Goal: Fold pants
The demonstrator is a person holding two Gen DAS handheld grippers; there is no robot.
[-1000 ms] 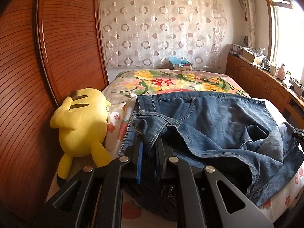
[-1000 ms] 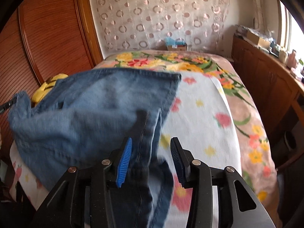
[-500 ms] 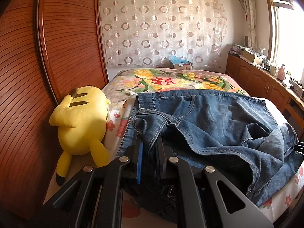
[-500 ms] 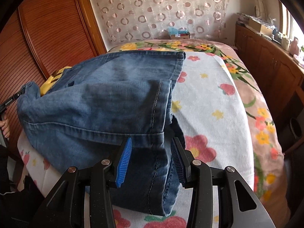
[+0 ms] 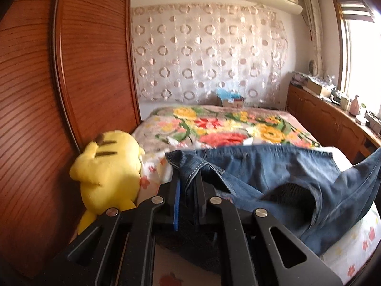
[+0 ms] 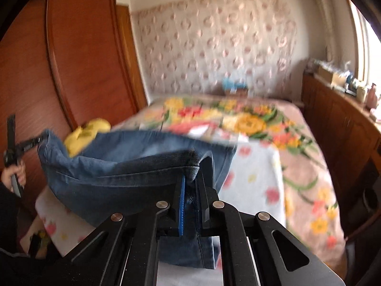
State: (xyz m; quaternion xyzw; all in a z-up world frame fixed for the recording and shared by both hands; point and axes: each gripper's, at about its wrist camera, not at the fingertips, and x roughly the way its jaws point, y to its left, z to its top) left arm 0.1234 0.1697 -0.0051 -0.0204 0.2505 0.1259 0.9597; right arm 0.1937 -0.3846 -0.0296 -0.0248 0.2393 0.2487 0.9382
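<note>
Blue denim pants point(image 5: 273, 181) hang lifted between my two grippers above the flowered bed point(image 5: 226, 124). My left gripper point(image 5: 189, 178) is shut on a stitched edge of the pants at their left end. My right gripper point(image 6: 191, 178) is shut on a hemmed fold of the pants point(image 6: 123, 166) at their right end; the cloth sags in a trough between the two grips. In the right wrist view the left gripper point(image 6: 35, 140) shows far left, pinching the denim, with a hand point(image 6: 14, 174) on its handle.
A yellow plush toy point(image 5: 107, 166) lies at the bed's left edge against a ribbed wooden wardrobe point(image 5: 47, 95). A wooden cabinet point(image 5: 333, 119) with clutter on top runs along the right under the window. A curtain point(image 5: 202, 54) covers the far wall.
My right gripper, open around the hem before, has shut on it. Both grippers have risen, lifting the pants off the bed; the right end rose more.
</note>
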